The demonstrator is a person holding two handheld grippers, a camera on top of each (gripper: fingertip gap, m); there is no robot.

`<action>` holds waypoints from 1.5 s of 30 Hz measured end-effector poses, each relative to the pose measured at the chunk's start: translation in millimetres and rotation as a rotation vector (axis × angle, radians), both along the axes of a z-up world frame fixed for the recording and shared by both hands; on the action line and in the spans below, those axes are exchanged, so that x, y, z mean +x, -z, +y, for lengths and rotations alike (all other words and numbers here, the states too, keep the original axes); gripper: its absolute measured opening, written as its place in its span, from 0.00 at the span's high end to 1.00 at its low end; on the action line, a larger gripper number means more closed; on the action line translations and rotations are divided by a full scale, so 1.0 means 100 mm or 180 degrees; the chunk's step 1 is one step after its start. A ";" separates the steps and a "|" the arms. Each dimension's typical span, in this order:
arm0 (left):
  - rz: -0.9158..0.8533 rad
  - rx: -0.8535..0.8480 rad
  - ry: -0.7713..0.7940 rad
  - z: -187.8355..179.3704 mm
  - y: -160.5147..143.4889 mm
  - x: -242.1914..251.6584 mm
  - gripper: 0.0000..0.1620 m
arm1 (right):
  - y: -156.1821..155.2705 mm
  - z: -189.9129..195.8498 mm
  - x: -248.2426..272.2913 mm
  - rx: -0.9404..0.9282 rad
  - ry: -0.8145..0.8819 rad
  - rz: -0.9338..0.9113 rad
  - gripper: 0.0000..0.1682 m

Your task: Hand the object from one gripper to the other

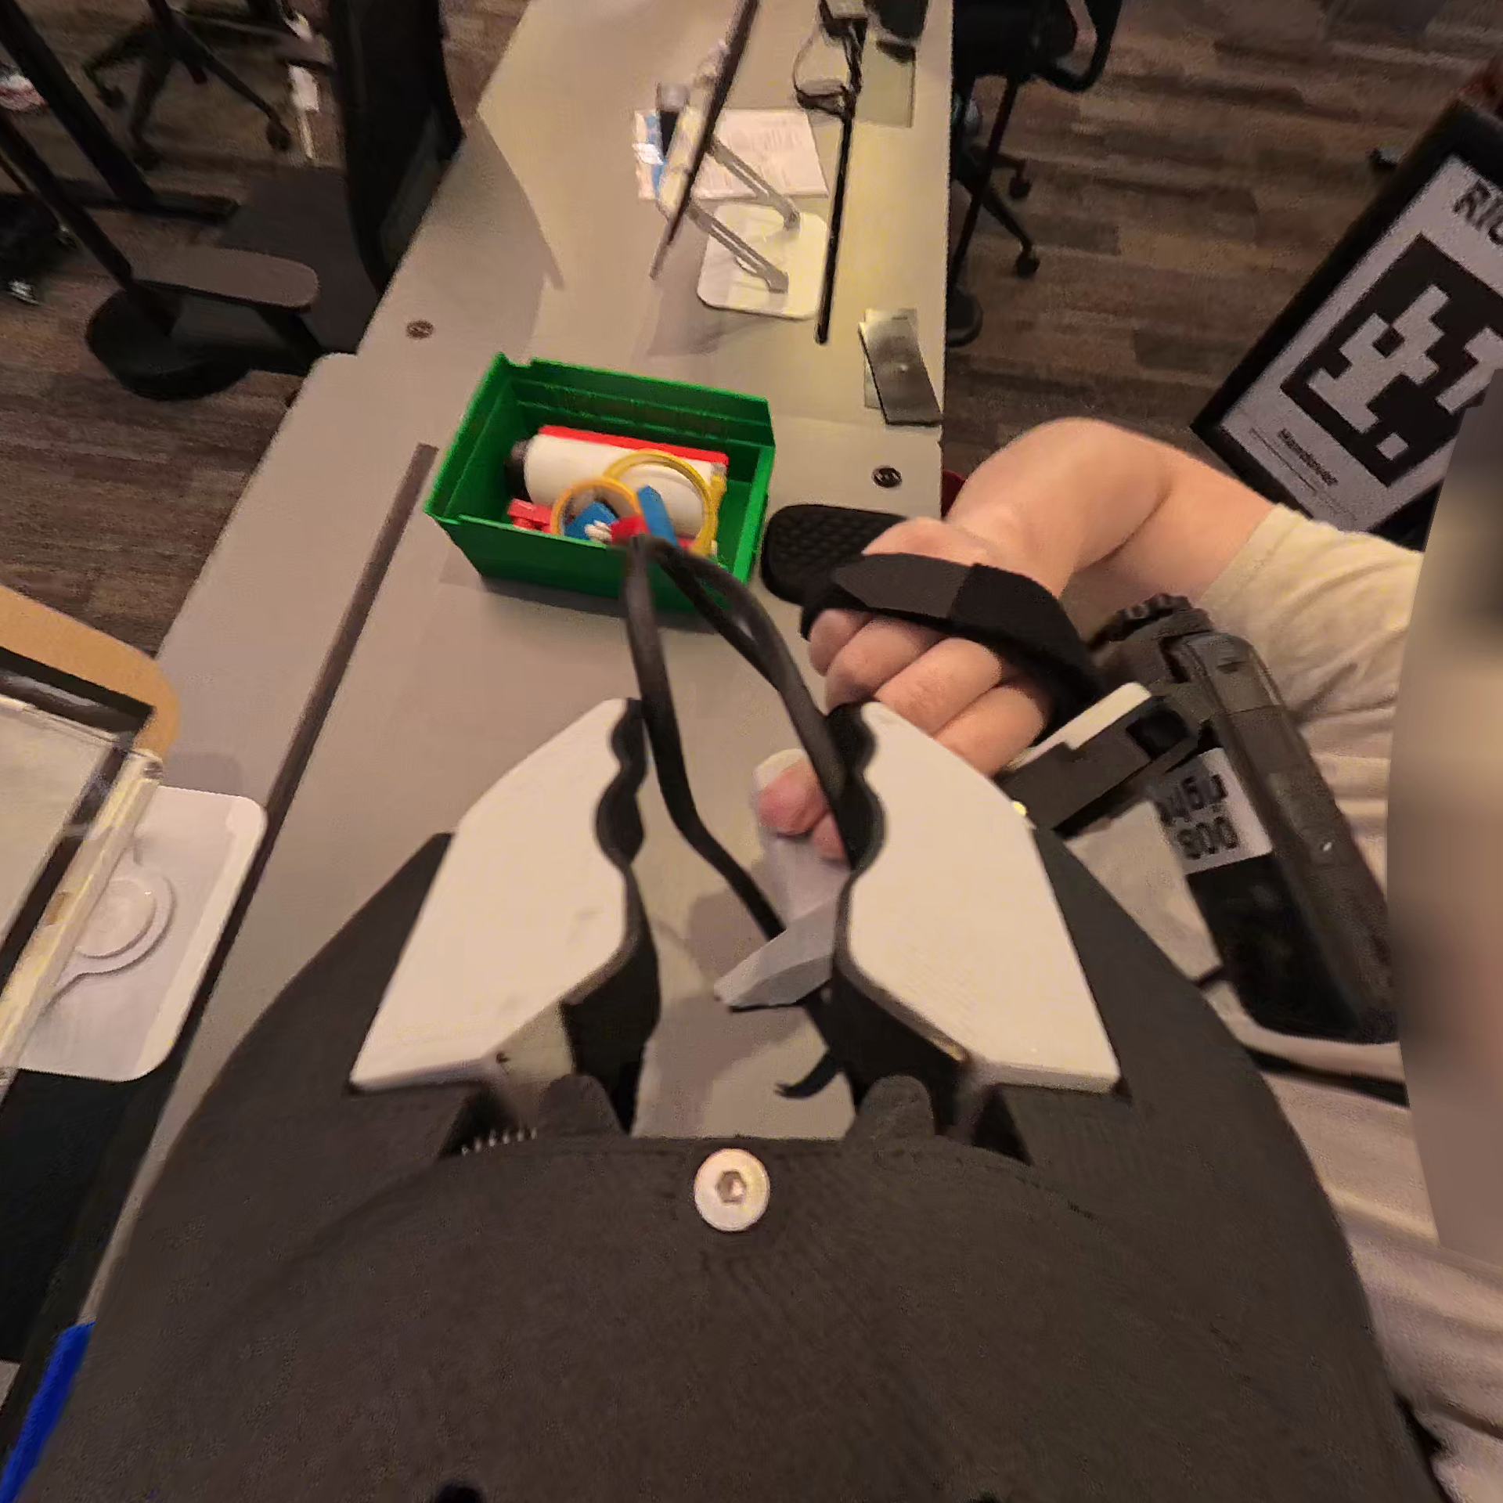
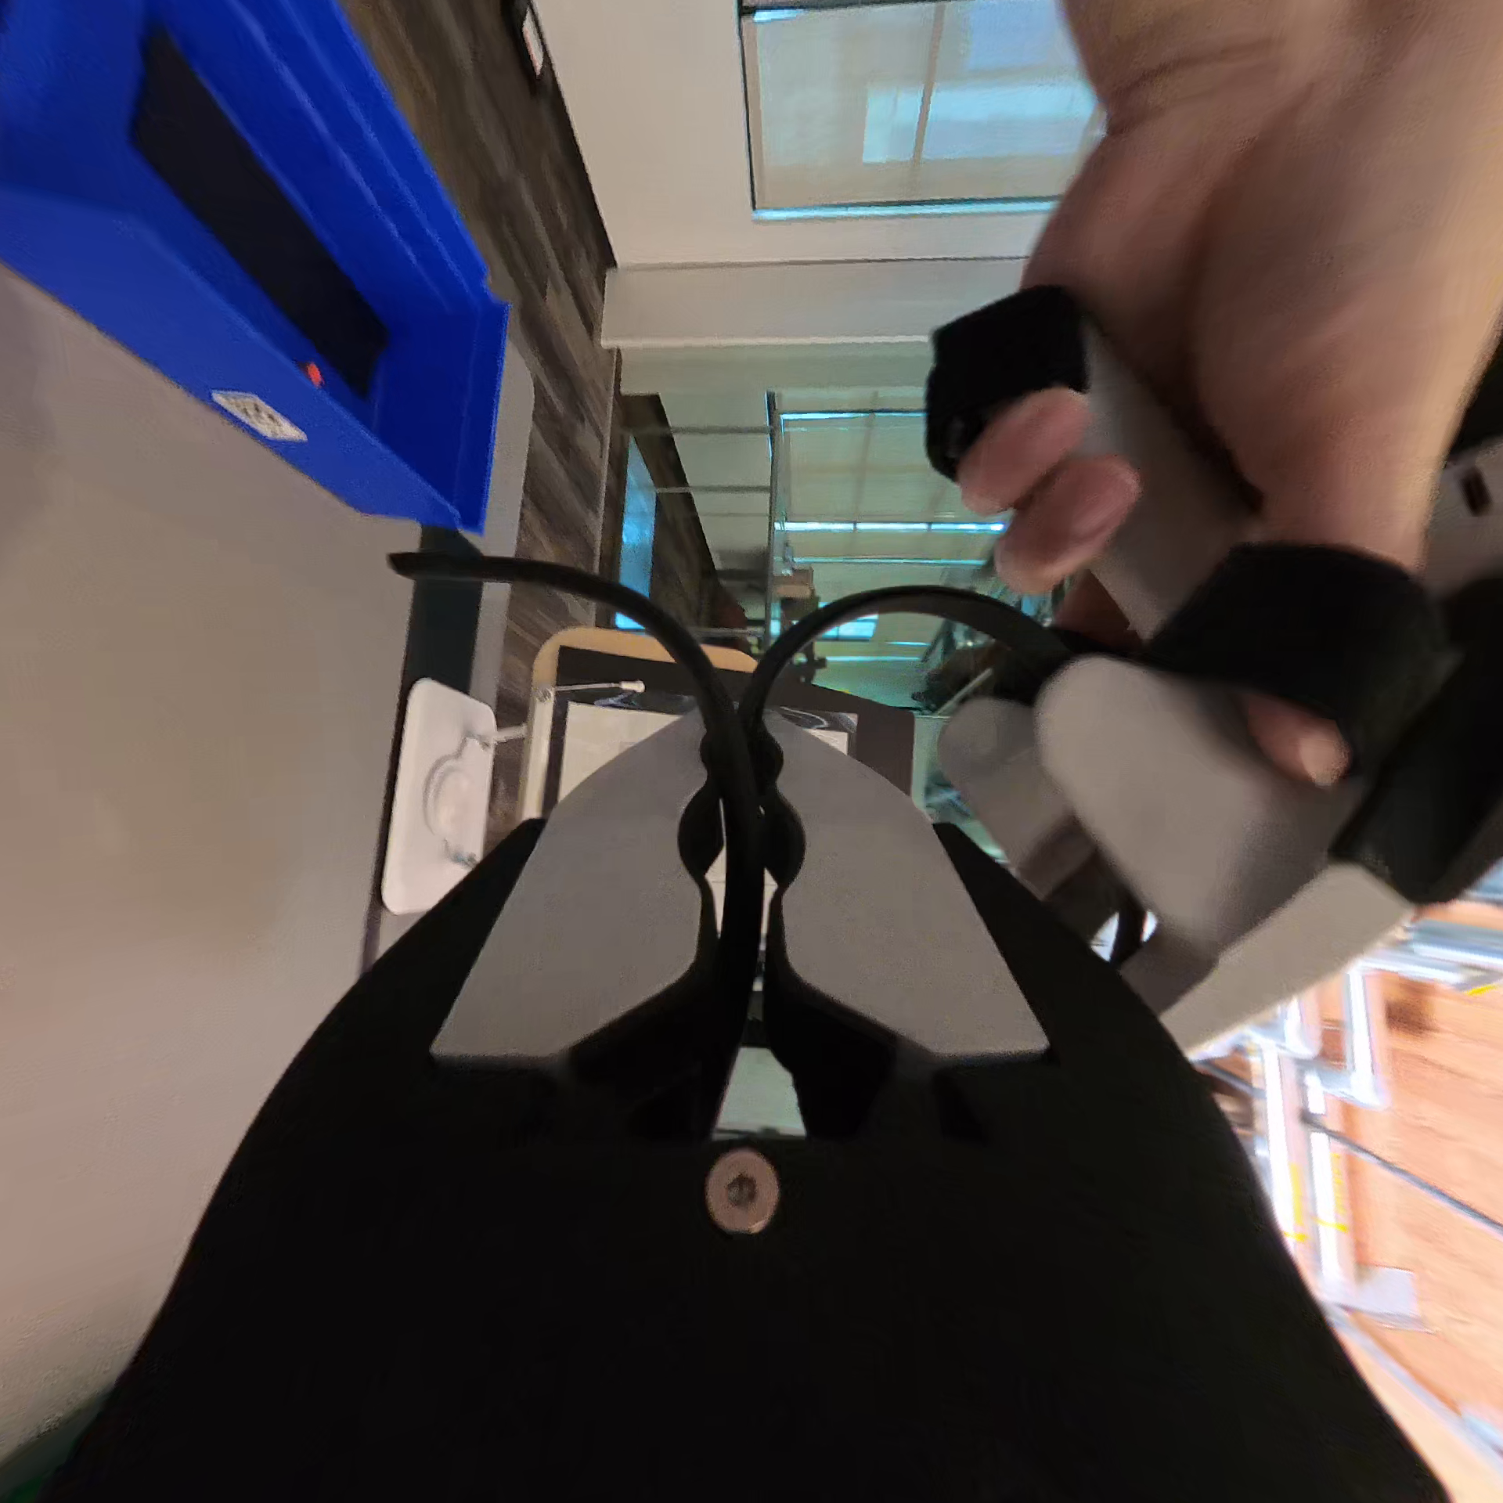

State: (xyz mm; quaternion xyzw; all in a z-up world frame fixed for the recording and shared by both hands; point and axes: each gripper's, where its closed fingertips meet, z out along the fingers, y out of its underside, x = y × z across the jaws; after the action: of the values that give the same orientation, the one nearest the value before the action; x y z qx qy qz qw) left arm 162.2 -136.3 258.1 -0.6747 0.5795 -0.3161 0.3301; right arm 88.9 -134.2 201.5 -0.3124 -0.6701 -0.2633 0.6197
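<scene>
Right wrist view: the right gripper [image 2: 742, 781] pinches the black cable [image 2: 736, 854] doubled lengthwise between its fingers, one free end curving toward the left gripper [image 1: 744, 781], which is spread around both strands.

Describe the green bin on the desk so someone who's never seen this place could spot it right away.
On the long grey desk, look just past the left tool: an open-topped green bin sits mid-desk. It holds a white tube, yellow rings and small red and blue pieces. It is the only green box; the other bin is blue.
</scene>
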 end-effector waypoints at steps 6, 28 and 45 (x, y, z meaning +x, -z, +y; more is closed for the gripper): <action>-0.0507 0.0166 -0.0347 0.32 -0.44 -0.34 0.52 | -0.13 0.08 0.33 -0.1450 -0.0185 0.0931 0.97; -0.0790 -0.0066 -0.1125 -0.37 0.99 -1.96 0.62 | 0.57 1.64 3.71 -0.4338 0.1744 0.3553 0.97; -0.0864 0.0058 -0.1511 -0.98 1.19 -2.35 0.61 | 2.81 1.88 4.33 -0.5104 0.3825 0.2461 0.85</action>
State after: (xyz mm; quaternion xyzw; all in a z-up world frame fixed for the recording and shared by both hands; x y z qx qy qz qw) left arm -72.8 -234.1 138.8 -0.7401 0.3584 -0.3122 0.4757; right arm 522.0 53.5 -79.1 -0.9685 -0.1426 0.1083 0.1729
